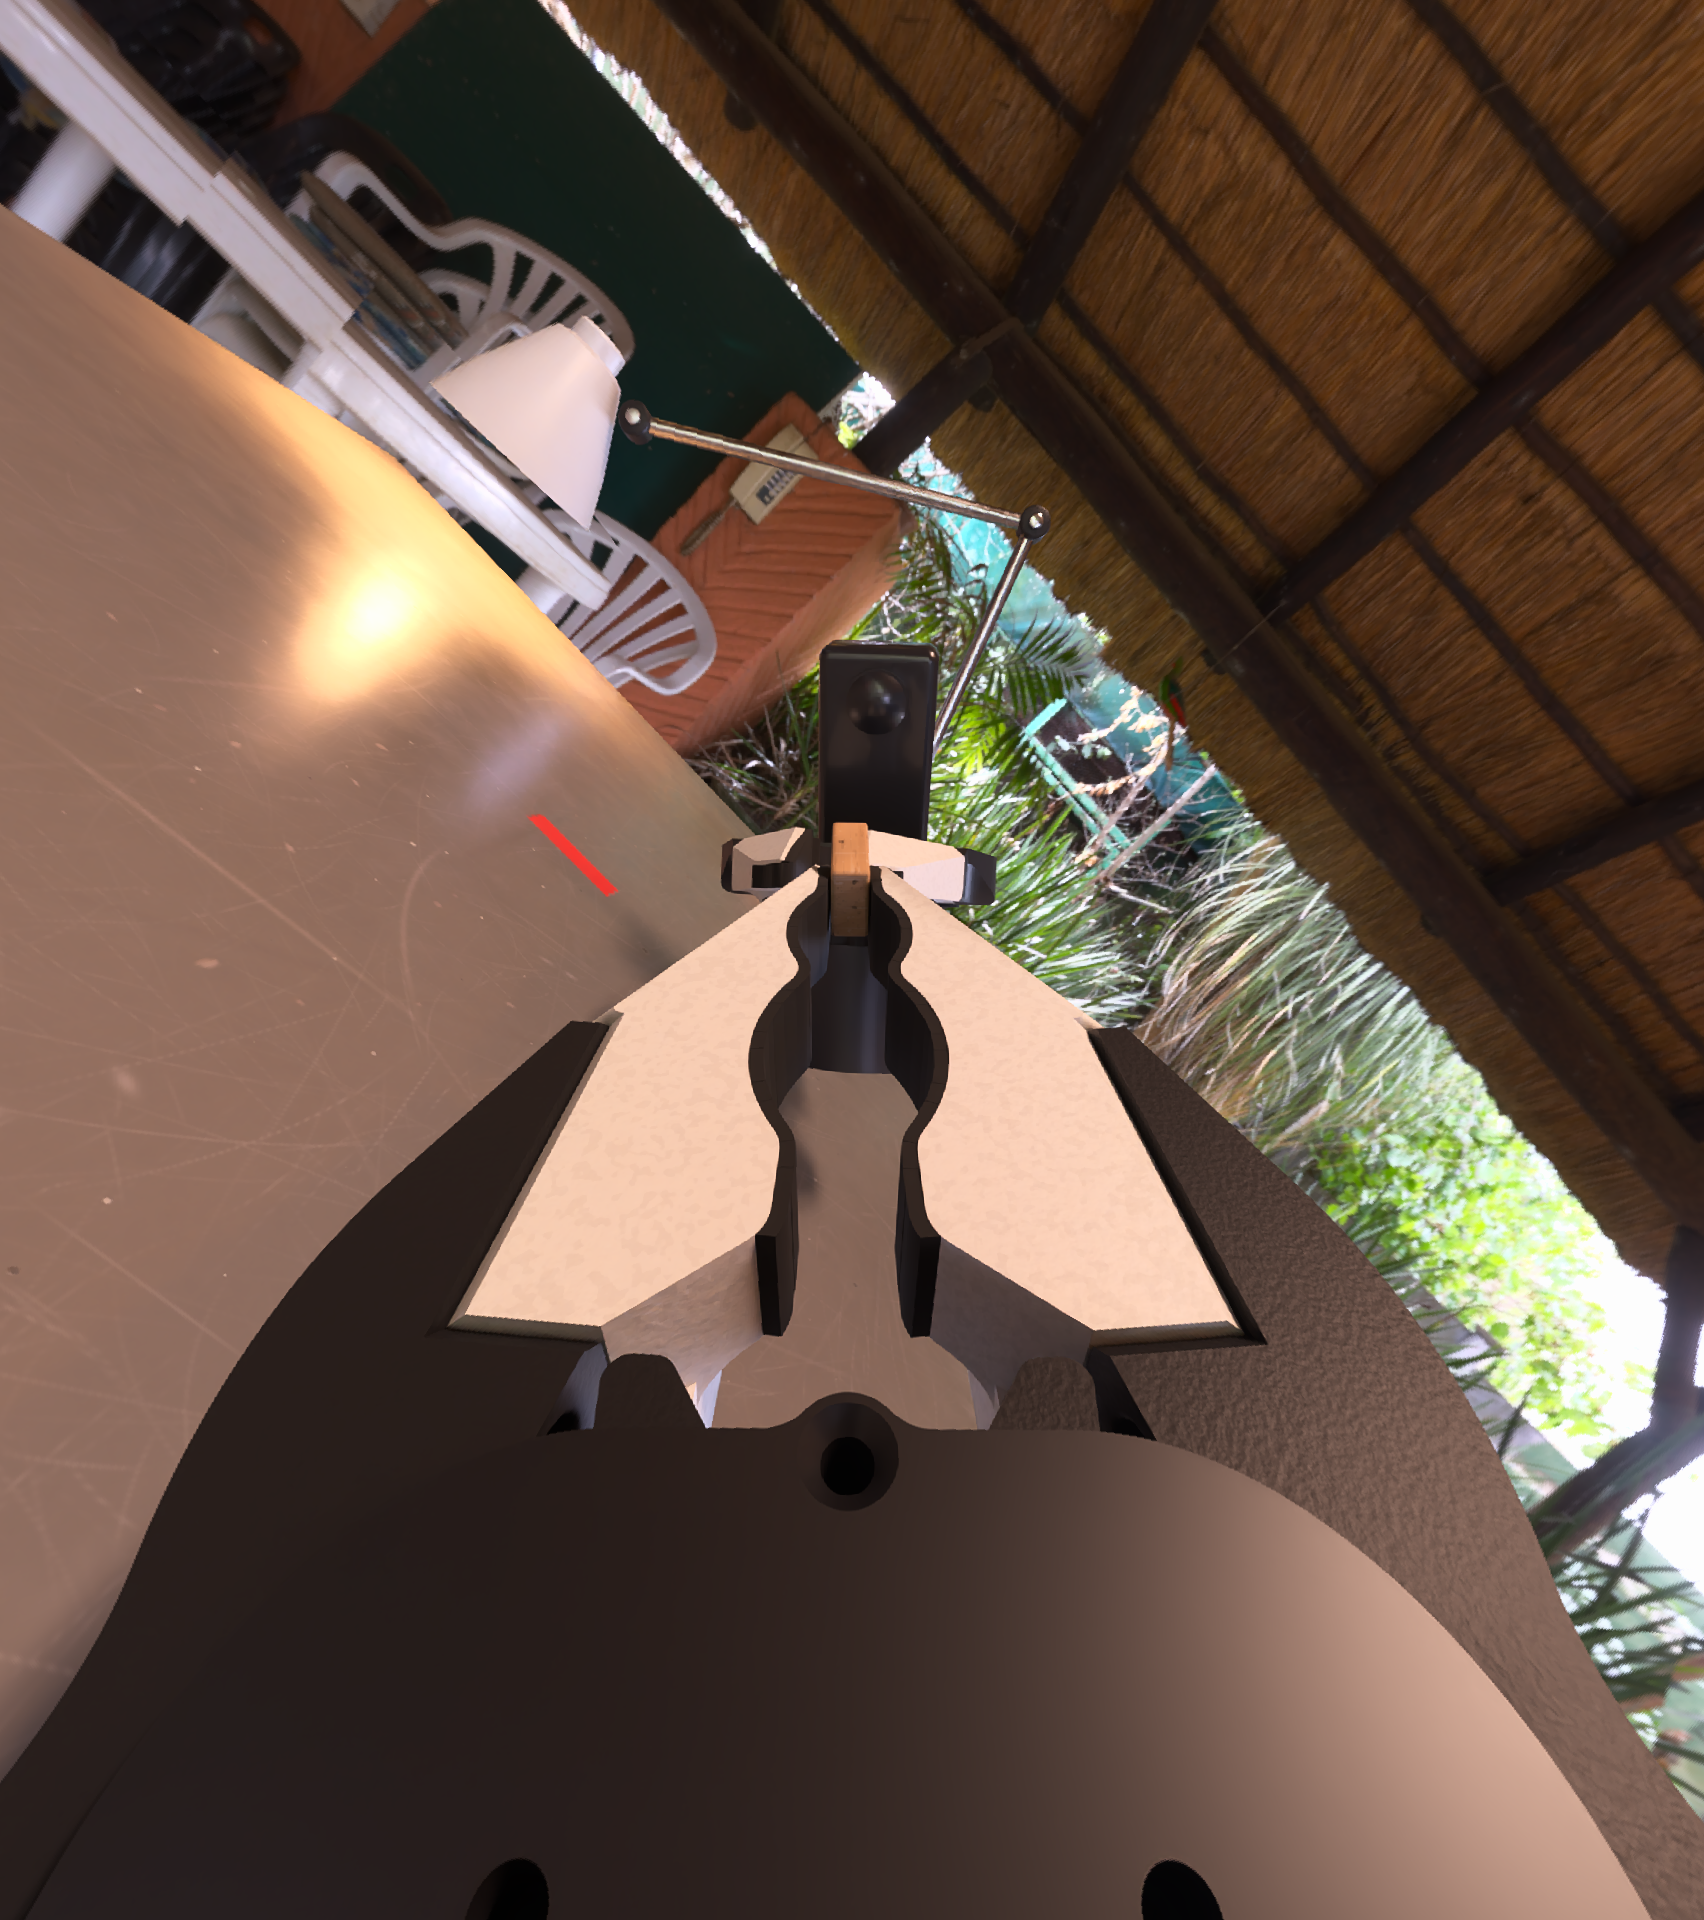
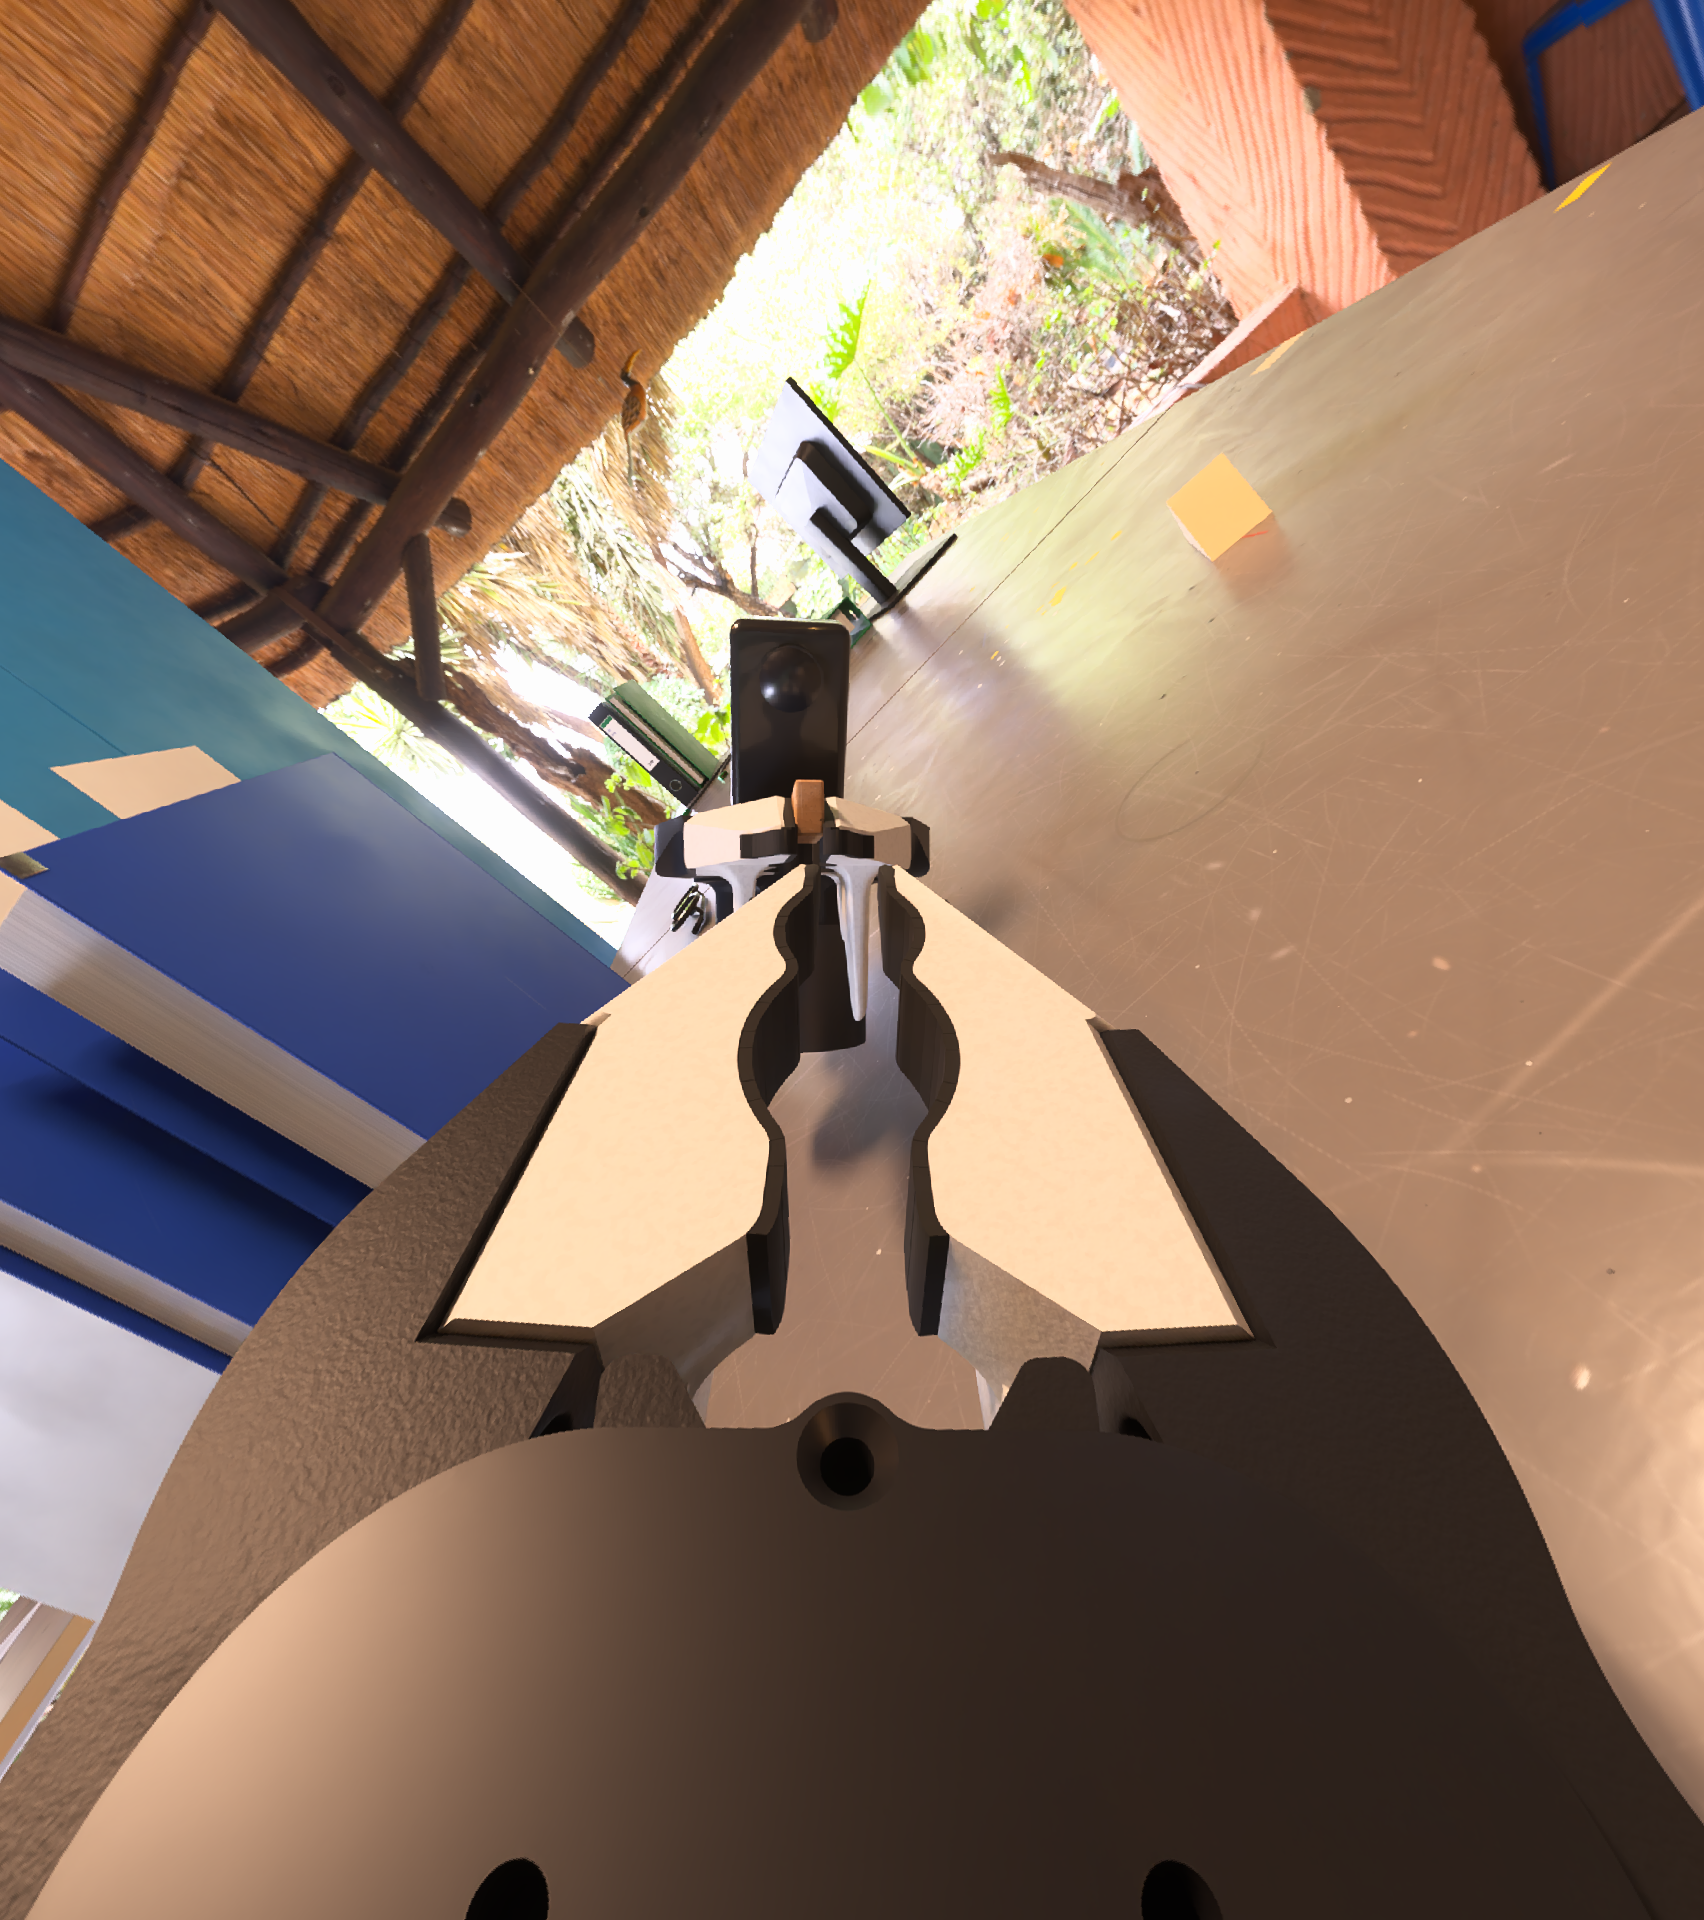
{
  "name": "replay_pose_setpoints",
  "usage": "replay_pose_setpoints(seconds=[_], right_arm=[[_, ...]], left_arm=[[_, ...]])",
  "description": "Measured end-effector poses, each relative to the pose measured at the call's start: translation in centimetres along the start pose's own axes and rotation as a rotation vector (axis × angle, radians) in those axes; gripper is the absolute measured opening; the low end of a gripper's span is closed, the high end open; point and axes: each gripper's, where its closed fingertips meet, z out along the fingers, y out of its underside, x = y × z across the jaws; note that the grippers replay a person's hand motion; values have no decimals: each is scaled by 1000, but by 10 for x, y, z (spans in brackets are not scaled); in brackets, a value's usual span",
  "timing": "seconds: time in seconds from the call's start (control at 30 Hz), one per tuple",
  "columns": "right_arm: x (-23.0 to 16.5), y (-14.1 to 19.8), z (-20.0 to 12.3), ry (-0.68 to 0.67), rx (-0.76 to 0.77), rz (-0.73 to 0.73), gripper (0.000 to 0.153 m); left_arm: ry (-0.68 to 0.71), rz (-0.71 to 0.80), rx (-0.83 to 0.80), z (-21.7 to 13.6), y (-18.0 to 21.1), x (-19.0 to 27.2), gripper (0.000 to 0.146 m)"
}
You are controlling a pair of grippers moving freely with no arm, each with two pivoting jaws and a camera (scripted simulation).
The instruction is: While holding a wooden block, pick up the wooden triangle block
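Observation:
My left gripper (image 1: 848,883) is shut on a small tan wooden block (image 1: 849,862), held above the brown table (image 1: 152,831). The right gripper's black body (image 1: 877,727) faces it just beyond, tip to tip. In the right wrist view the same block (image 2: 807,805) sits in the left gripper's fingers (image 2: 723,831), just past my right gripper (image 2: 843,873). The right jaws stand close together. A pale tapering piece (image 2: 853,935) shows in their gap; I cannot tell if they press on it. A pale yellow block (image 2: 1222,504) lies on the table far right.
A white desk lamp (image 1: 536,426) and a red mark (image 1: 573,854) are on the table's far side. Stacked blue books (image 2: 256,935), a green binder (image 2: 656,743), a black stand (image 2: 832,488) and a white-and-black object (image 2: 692,904) lie left of the right gripper.

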Motion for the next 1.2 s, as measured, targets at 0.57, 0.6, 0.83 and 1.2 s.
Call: replay_pose_setpoints(seconds=[0.57, 0.6, 0.83, 1.2], right_arm=[[-1, 1, -1, 4, -4, -29, 11], [-1, 1, -1, 5, -5, -31, 11], [-2, 0, 0, 38, -22, -123, 14], [-22, -65, 66, 170, -196, -553, 35]], left_arm=[[-20, 88, -9, 1, 1, 2, 6], [-20, 87, -9, 1, 1, 2, 6], [-25, 114, 48, -7, -22, 6, 5], [-321, 315, 487, -202, -166, 26, 5]])
